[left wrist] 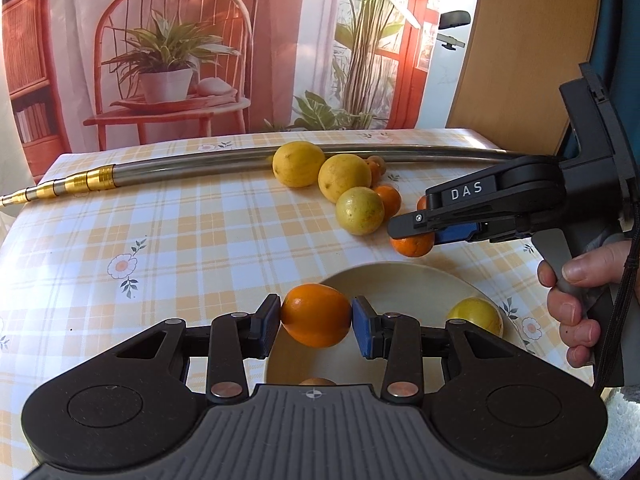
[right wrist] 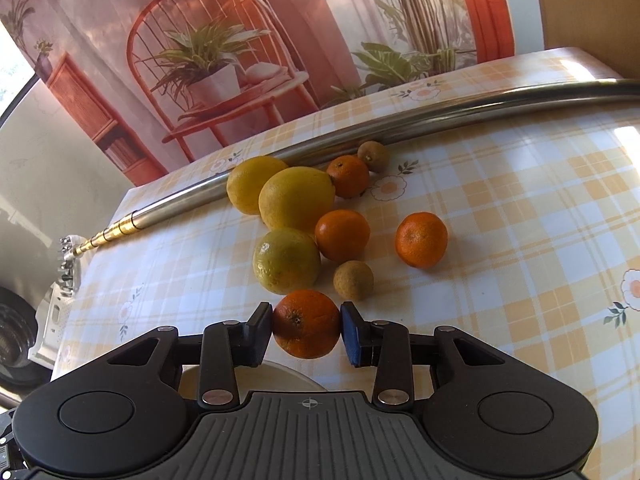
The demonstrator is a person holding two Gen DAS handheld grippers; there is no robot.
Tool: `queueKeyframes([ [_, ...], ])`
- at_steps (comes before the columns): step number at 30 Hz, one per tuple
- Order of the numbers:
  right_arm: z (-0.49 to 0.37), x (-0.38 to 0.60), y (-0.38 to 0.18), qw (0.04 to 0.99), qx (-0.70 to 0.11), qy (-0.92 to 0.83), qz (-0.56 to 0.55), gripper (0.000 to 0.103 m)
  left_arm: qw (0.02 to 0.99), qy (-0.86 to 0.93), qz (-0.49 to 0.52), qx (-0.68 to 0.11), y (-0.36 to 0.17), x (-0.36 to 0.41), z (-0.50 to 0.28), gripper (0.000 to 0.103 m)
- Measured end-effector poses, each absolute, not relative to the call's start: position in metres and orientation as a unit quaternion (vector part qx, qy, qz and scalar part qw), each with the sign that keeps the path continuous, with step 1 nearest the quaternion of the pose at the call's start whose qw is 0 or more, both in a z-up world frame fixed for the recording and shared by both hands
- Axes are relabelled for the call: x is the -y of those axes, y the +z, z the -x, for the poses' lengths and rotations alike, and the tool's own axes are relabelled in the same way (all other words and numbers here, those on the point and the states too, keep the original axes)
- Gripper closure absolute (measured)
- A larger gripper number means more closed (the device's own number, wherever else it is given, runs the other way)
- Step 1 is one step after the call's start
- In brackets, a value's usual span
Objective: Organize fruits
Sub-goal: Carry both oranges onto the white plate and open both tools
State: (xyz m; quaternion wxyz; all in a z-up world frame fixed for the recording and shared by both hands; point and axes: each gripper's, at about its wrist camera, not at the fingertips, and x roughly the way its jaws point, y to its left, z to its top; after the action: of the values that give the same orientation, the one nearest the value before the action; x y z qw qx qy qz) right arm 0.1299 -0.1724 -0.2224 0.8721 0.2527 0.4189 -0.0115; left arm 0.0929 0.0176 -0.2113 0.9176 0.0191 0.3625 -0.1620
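Two hand-held grippers work over a checked, flower-print tablecloth [left wrist: 168,240], each closed on a piece of citrus. The left gripper [left wrist: 316,316] clamps an orange [left wrist: 316,315] between its blue pads just above the near part of a cream plate [left wrist: 400,280], where a yellow fruit [left wrist: 476,316] already lies toward the plate's right side. Beyond the plate's far rim, the right gripper [right wrist: 307,324], its trigger handle held by a person's hand [left wrist: 576,300], grips a mandarin [right wrist: 307,323] at the near edge of the fruit pile. The rest of the pile, three lemons [right wrist: 297,199] and several mandarins [right wrist: 421,239] with two small brownish fruits [right wrist: 353,280], sits farther from the plate, against a long metal pole [left wrist: 192,170] lying across the table.
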Motion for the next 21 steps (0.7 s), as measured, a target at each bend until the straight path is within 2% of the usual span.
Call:
queueKeyframes([
  [7, -0.092, 0.178, -0.209, 0.885, -0.398, -0.011, -0.242, 0.069, 0.914, -0.166, -0.033, -0.369, -0.215, -0.009, -0.089, 0.062],
  [21, -0.073, 0.158, -0.211, 0.890, -0.401, 0.015, -0.216, 0.069, 0.912, -0.145, -0.069, -0.378, -0.226, 0.000, -0.079, 0.062],
])
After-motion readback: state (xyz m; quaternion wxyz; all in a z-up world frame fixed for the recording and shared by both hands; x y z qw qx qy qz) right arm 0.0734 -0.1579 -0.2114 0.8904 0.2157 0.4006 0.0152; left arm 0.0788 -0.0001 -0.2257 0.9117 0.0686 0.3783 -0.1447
